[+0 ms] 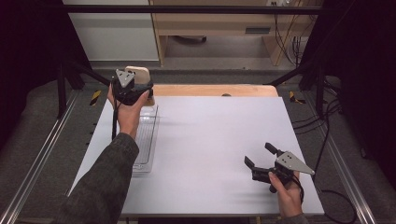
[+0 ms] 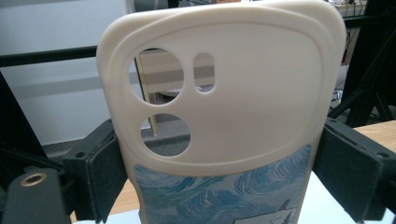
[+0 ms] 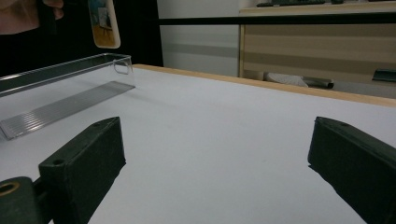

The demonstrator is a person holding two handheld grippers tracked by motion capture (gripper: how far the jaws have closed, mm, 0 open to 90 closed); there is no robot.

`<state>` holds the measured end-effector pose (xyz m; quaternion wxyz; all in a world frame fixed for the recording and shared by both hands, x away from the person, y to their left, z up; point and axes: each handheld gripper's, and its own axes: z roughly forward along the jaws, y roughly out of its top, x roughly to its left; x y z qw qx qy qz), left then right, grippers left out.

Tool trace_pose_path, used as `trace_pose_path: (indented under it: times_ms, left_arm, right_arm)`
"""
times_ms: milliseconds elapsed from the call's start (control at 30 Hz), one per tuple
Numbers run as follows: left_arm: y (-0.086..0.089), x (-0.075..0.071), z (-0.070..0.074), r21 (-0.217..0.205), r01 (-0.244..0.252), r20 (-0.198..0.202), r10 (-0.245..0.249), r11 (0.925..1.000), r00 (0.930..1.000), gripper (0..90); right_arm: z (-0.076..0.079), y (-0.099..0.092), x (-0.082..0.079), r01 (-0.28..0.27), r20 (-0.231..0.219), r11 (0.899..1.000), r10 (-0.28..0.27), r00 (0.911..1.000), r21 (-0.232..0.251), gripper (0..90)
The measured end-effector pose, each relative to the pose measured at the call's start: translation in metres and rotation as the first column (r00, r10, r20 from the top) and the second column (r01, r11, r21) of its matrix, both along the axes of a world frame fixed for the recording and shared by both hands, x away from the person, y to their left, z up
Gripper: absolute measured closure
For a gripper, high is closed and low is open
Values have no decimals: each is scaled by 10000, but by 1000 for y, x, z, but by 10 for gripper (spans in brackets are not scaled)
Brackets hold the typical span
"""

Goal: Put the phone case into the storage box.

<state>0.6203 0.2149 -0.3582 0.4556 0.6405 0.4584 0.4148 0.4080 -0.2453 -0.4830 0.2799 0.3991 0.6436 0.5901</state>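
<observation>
A cream phone case with camera cut-outs and a blue swirl print stands upright between the jaws of my left gripper, which is shut on its two sides. In the high view that left gripper holds the phone case in the air above the far end of a clear plastic tray. My right gripper hovers low over the near right of the white table, open, nothing between its jaws. In the right gripper view the phone case hangs above the tray.
The clear tray lies along the left side of the table and holds nothing that I can see. A wooden edge borders the table's far side. Black frame bars and cables surround the table.
</observation>
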Motion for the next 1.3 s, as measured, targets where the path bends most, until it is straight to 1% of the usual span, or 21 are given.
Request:
trace_pose_path:
  times_ms: [67,200,267,400,600,800,900,1033,1133,1300]
  left_arm:
    - [-1,1,-2,31,32,-5,-32,10000,10000,103]
    - [-2,4,-4,268,-16,69,14,9996,10000,104]
    - [0,5,-5,228,-25,-36,26,9997,10000,103]
    - [2,6,-8,188,-75,-82,76,9998,9999,103]
    - [1,7,-11,234,-57,-155,61,9997,9999,103]
    - [4,9,-14,253,-171,-244,177,9995,9995,103]
    - [6,10,-16,44,-235,-338,236,9997,9991,103]
    - [1,10,-18,225,-93,-337,101,9997,9994,103]
    - [0,10,-20,256,-95,-383,105,9996,9992,103]
    - [2,11,-25,190,-180,-528,190,9997,9984,102]
  right_arm:
    - [0,-1,0,-8,10,10000,8,10000,-40,36]
    - [-1,-1,0,-5,16,10000,5,10000,-15,37]
    - [-2,-1,0,-20,9,10000,20,10000,-23,36]
    - [-2,-2,0,-20,10,10000,20,10000,-34,37]
    - [-3,-2,0,-27,-12,10000,27,10000,-11,37]
    - [-2,-3,-1,-32,6,10000,32,10000,10,36]
    - [-3,-3,-1,-22,-10,10000,22,10000,11,36]
    - [-3,-3,-1,-27,-16,10000,27,10000,4,36]
    - [-3,-3,-1,-41,-27,10000,41,10000,-15,36]
    - [-3,-4,-1,-56,-16,10000,56,10000,-11,36]
